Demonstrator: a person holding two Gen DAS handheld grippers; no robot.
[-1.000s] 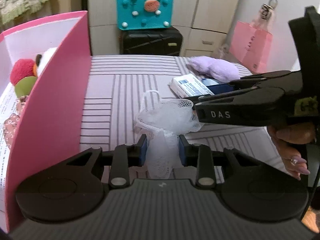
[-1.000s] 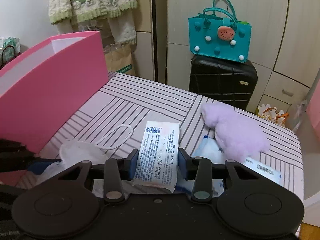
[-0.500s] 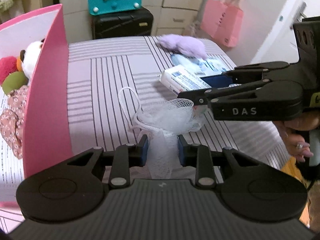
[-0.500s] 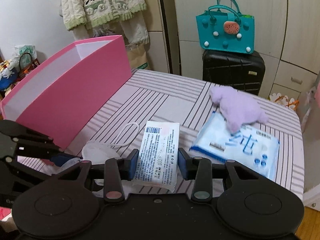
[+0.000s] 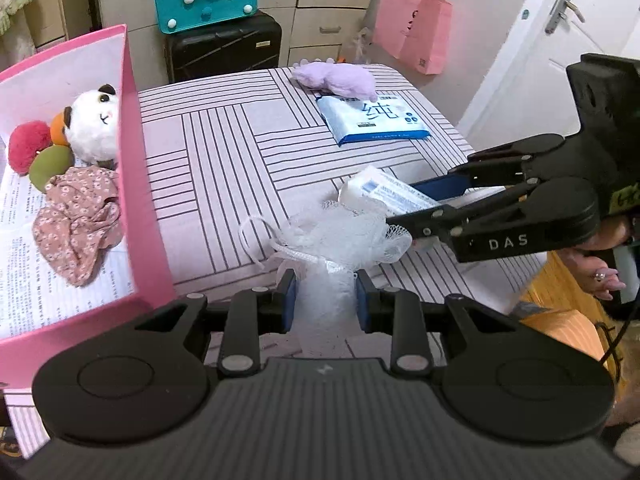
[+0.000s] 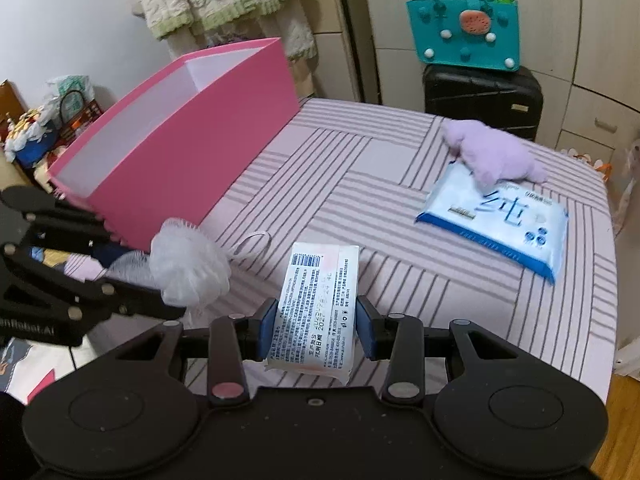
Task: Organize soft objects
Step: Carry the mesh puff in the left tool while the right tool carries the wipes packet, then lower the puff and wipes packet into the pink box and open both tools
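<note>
Left gripper clamped on white mesh sponge, right gripper clamped on white tissue pack, both beside pink box, above striped table.

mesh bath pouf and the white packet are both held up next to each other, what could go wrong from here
The right gripper sits right against the mesh bath pouf held by the left gripper; its fingers could snag the netting or the loose cord loop.

The white packet is pinched only near one end and could pivot or slip.

The pink box has a tall wall, so a low carry could bump it.
</note>
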